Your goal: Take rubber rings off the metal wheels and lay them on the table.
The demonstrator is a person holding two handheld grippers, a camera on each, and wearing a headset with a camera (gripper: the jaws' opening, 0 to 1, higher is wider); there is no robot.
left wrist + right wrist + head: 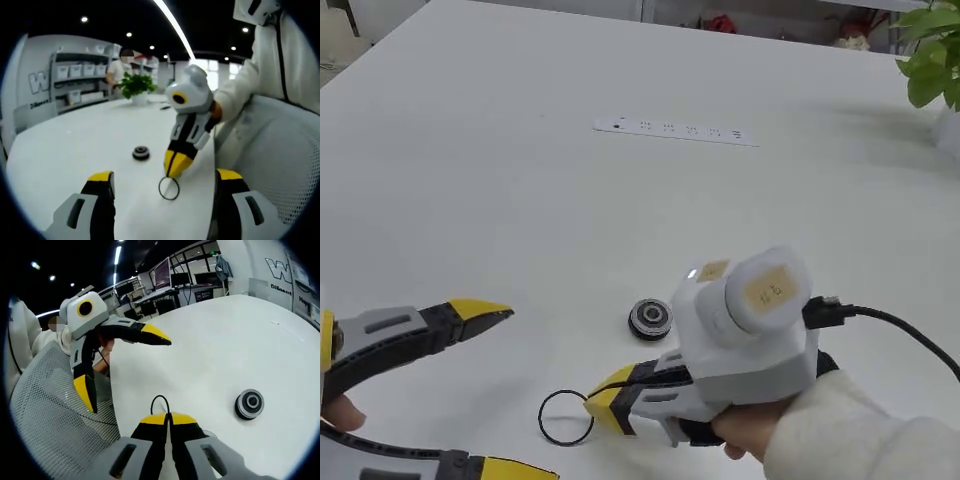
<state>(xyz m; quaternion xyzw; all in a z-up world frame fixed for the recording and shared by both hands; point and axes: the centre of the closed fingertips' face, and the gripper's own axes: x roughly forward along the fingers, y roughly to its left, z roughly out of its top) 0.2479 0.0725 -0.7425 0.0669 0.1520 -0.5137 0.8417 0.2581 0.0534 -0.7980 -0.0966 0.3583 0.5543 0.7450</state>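
A thin black rubber ring [564,417] lies flat on the white table [520,200], and my right gripper [603,402] is shut on its right edge. In the right gripper view the ring [160,402] loops out from between the closed yellow tips [170,416]. The metal wheel [650,318], a small dark disc with a bright hub, sits a little beyond and to the right of the ring. My left gripper [510,390] is open wide at the lower left, clear of the ring. The left gripper view shows the ring [169,188], the right gripper [175,167] and the wheel [141,152].
A white power strip [670,130] lies across the table's far middle. A potted plant [930,50] stands at the far right corner. A mesh chair [60,430] is close behind the near table edge. A person stands by the shelves in the background.
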